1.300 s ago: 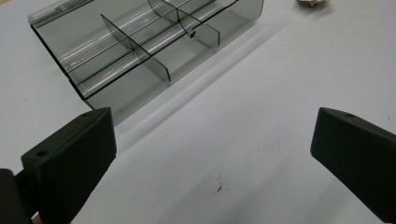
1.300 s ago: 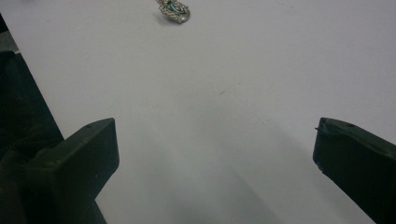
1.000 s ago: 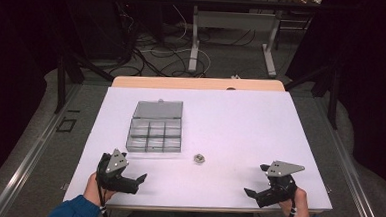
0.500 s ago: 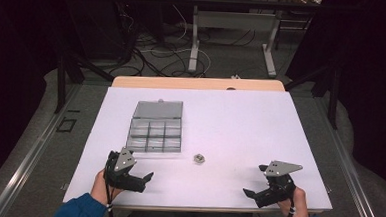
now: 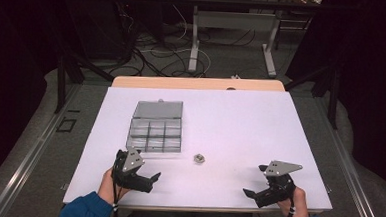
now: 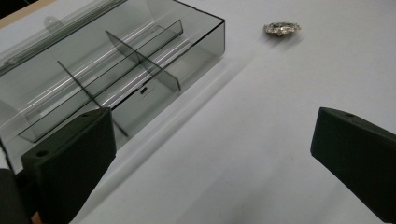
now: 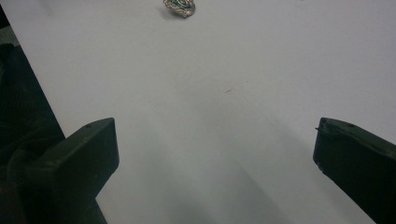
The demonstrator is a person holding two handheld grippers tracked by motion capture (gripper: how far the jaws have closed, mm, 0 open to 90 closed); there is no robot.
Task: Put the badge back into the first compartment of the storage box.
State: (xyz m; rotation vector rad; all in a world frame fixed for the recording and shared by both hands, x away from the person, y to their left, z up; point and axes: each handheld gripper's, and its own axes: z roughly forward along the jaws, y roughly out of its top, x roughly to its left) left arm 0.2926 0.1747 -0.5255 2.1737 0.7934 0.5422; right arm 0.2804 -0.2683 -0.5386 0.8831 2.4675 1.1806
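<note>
Lying flat, small metal piece (orientation unclear), beside divided box

On the table, the compartment box sits left of centre. A small crumpled object lies near the box, at about four o'clock from it. The left gripper is at the box's six o'clock, the right gripper at the table's five o'clock corner.
</note>
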